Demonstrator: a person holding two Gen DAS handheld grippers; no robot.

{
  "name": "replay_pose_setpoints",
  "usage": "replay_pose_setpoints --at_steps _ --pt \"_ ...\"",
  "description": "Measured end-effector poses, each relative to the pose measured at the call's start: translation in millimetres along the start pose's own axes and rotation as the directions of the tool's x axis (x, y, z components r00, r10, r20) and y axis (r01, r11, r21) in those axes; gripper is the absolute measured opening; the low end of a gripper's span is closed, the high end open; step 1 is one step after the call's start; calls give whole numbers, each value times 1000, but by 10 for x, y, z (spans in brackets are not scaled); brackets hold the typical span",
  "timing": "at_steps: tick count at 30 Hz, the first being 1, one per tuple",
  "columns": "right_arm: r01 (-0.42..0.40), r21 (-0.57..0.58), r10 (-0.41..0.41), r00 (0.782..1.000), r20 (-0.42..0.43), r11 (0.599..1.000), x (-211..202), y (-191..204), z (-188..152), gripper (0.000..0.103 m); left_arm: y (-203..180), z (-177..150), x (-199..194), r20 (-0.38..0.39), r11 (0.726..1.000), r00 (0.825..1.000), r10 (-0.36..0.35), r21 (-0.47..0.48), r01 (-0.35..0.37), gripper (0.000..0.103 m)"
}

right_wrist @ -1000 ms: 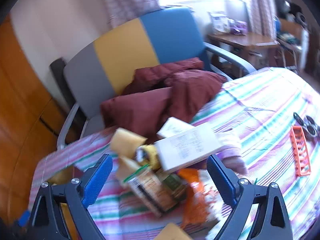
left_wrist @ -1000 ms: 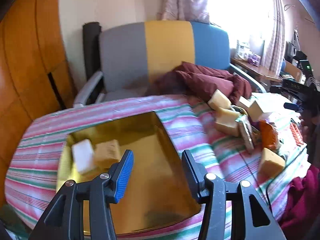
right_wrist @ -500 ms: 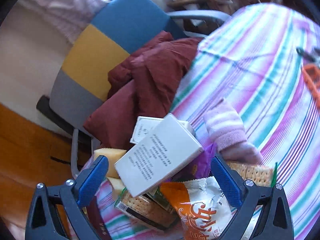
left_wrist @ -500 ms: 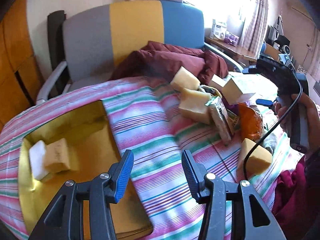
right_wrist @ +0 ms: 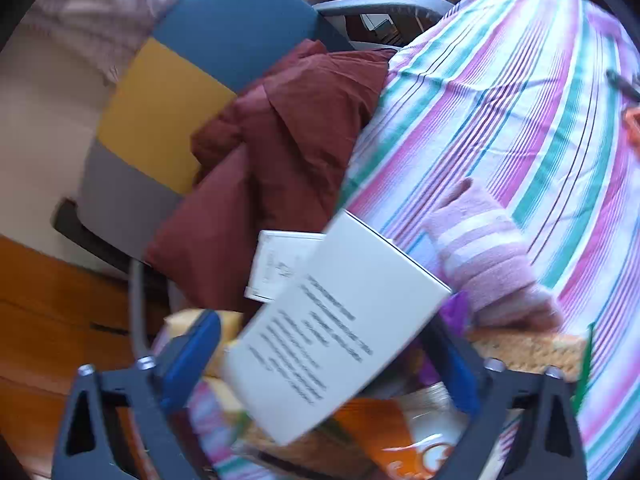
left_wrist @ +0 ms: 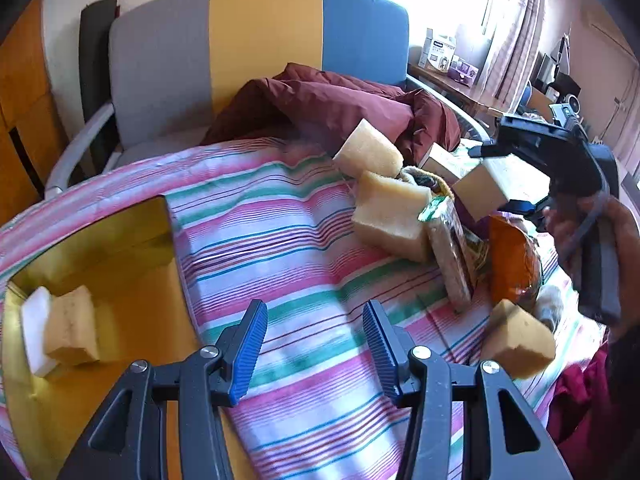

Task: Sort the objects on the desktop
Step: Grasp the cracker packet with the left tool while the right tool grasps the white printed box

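Now white box btw closing right tongs

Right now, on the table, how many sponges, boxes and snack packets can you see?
Tan sponges: 4
White sponge: 1
White boxes: 2
Snack packets: 2
Total: 9

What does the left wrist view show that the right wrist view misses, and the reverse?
Left wrist only: the gold tray holding a white block and a tan sponge, and the left gripper, empty and closing.

Right wrist only: the pink striped sock and the printed face of the white box, which sits between the closing right gripper.

Both: striped cloth, maroon jacket, orange snack bag.
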State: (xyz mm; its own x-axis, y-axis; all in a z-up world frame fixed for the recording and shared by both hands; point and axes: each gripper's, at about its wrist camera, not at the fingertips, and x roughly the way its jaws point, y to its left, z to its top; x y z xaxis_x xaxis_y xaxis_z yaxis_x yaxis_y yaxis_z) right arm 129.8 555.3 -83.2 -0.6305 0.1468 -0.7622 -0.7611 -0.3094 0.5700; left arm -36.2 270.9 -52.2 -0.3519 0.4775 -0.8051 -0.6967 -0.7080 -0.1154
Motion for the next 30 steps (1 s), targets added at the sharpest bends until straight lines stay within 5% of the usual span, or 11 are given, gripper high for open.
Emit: replay_pose_setpoints --at_steps 4,8,16,30 --pt "9 -103 -8 1000 8 995 -113 136 -13 59 -70 54 145 -22 996 996 -88 -2 88 43" --pt "22 -185 -23 1000 -5 983 -153 240 -52 54 -196 111 323 -50 984 983 -177 -7 177 39" --pt "27 -304 -25 1000 10 952 -233 438 -119 53 -599 198 598 -83 956 955 -285 40 289 40" --pt "16 -385 -9 1000 20 923 -245 605 -177 53 -786 219 1037 -153 914 901 -406 -55 403 34"
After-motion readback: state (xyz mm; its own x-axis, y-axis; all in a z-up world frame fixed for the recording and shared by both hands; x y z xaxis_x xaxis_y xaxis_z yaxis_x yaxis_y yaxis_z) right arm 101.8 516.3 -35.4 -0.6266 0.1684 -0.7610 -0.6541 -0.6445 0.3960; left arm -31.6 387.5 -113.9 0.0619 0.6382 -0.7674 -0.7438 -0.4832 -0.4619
